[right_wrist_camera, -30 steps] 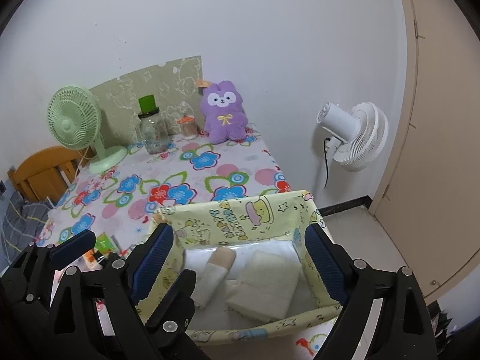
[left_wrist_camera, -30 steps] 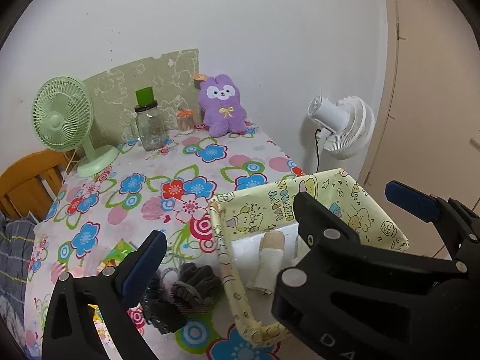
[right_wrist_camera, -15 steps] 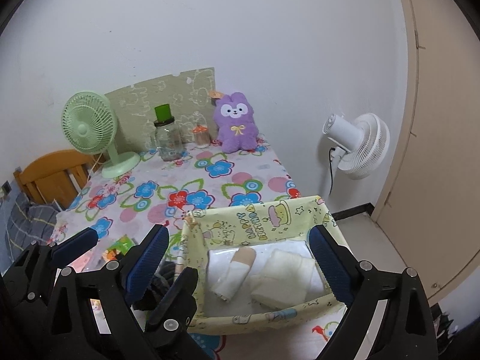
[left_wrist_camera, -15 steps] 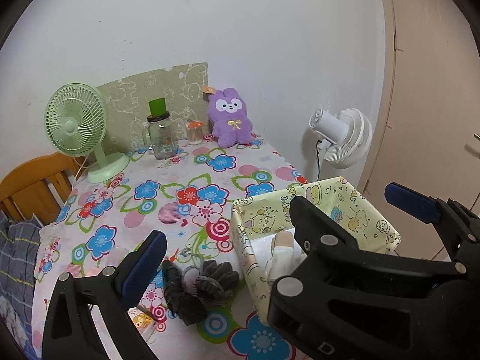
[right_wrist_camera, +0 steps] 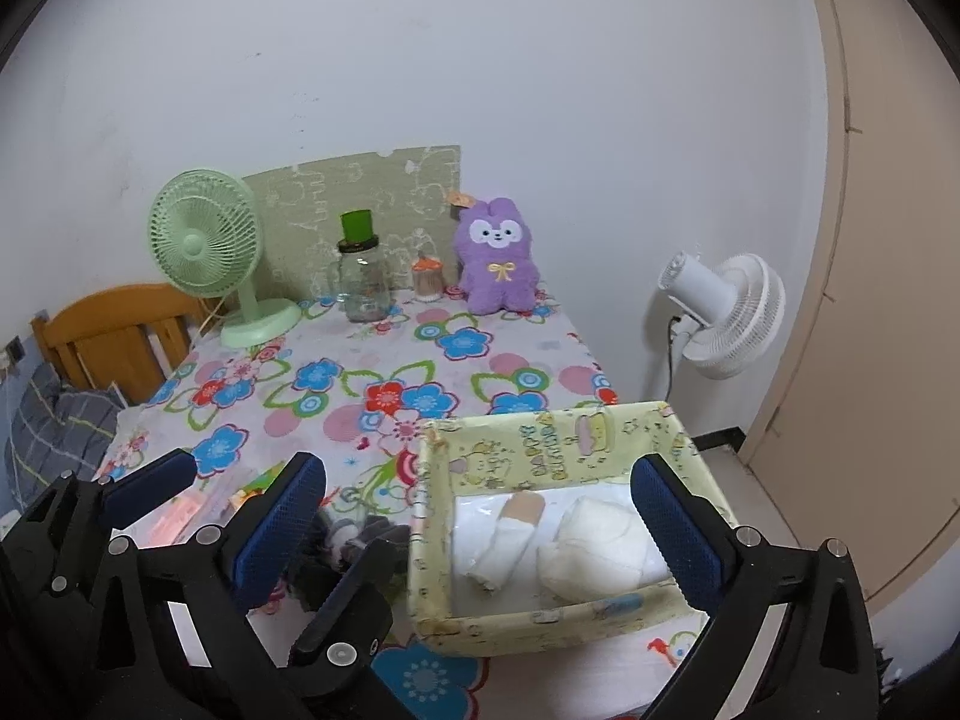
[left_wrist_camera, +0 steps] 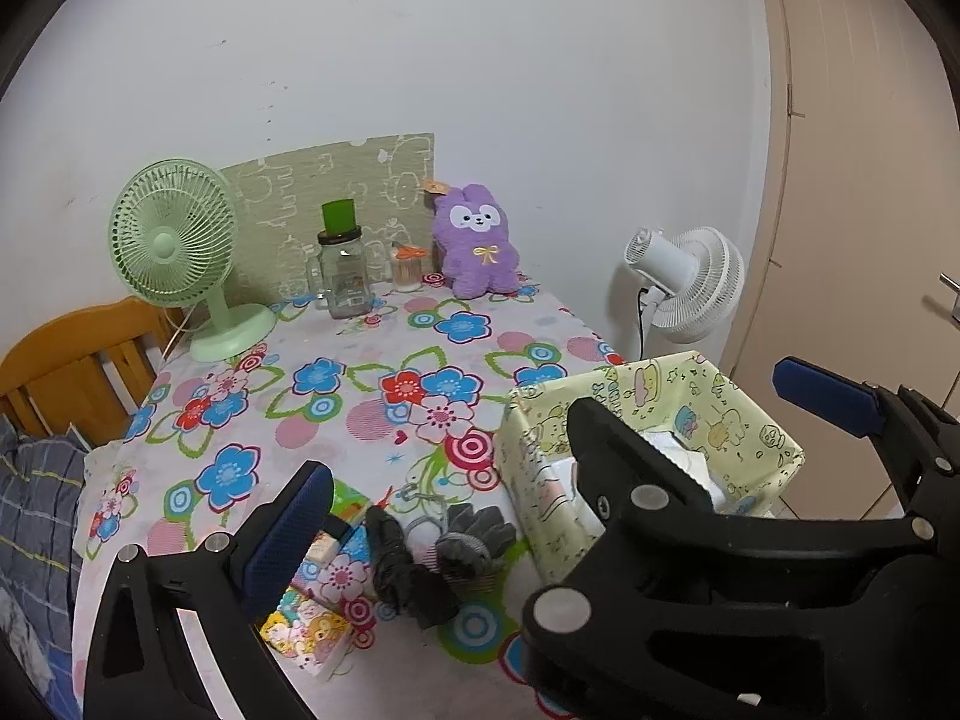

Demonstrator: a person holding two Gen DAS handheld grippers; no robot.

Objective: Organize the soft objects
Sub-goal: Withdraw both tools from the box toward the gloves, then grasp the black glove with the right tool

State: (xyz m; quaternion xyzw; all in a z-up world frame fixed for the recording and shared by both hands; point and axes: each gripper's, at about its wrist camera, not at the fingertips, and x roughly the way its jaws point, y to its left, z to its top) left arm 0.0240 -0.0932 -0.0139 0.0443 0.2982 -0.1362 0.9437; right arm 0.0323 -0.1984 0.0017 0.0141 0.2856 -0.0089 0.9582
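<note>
A yellow cartoon-print fabric basket (right_wrist_camera: 540, 438) (left_wrist_camera: 630, 396) sits at the table's near right corner. It holds a rolled white sock with a tan cuff (right_wrist_camera: 510, 534) and a folded white cloth (right_wrist_camera: 600, 546). Left of the basket, grey gloves (left_wrist_camera: 474, 534) (right_wrist_camera: 360, 534) and a black sock (left_wrist_camera: 396, 570) lie on the cloth. A purple plush bunny (left_wrist_camera: 477, 240) (right_wrist_camera: 495, 258) leans on the far wall. My left gripper (left_wrist_camera: 480, 480) hangs open above the gloves. My right gripper (right_wrist_camera: 477, 468), jaws opening with nothing between them, hovers before the basket. The two grippers' fingers overlap.
On the floral tablecloth stand a green desk fan (left_wrist_camera: 174, 240), a glass jar with a green lid (left_wrist_camera: 342, 264) and a small orange-lidded jar (left_wrist_camera: 407, 270). A colourful packet (left_wrist_camera: 306, 624) lies near the front. A wooden chair (left_wrist_camera: 66, 360) is left; a white floor fan (left_wrist_camera: 690, 282) is right.
Both grippers have drawn back and slightly up from the table, so the basket and gloves look smaller and farther off. The right jaws stand a little wider.
</note>
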